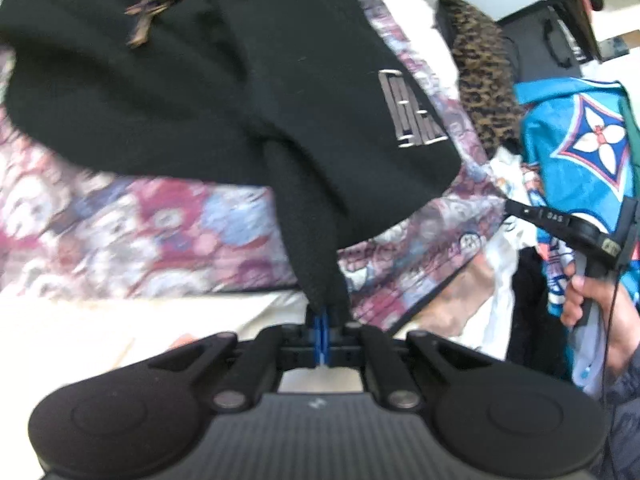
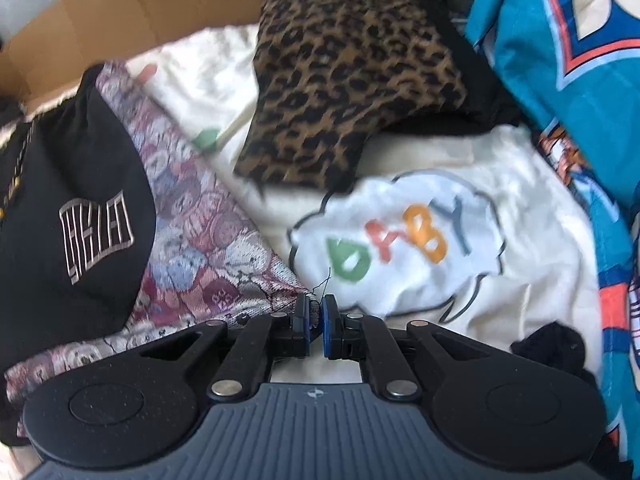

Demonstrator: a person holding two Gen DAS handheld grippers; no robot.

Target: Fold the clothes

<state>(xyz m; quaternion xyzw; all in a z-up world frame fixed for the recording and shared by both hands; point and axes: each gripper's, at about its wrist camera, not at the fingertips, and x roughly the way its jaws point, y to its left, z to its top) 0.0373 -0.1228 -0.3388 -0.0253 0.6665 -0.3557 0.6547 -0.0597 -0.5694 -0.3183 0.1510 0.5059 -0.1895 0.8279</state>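
Observation:
A black garment [image 1: 208, 80] with a pale block logo [image 1: 412, 116] lies over a floral-print cloth [image 1: 132, 236]. My left gripper [image 1: 323, 320] is shut on a pulled-up edge of the black garment. In the right wrist view the black garment [image 2: 68, 216] lies on the floral cloth [image 2: 200, 232] at the left, and my right gripper [image 2: 315, 314] is shut on a corner of the floral cloth. The right gripper also shows in the left wrist view [image 1: 516, 209], held by a hand.
A leopard-print cloth [image 2: 344, 72] lies behind, on a cream sheet. A white garment with "BABY" lettering [image 2: 400, 240] lies ahead of my right gripper. A blue patterned cloth [image 2: 568, 64] is at the right. A cardboard box [image 2: 132, 12] stands at the back left.

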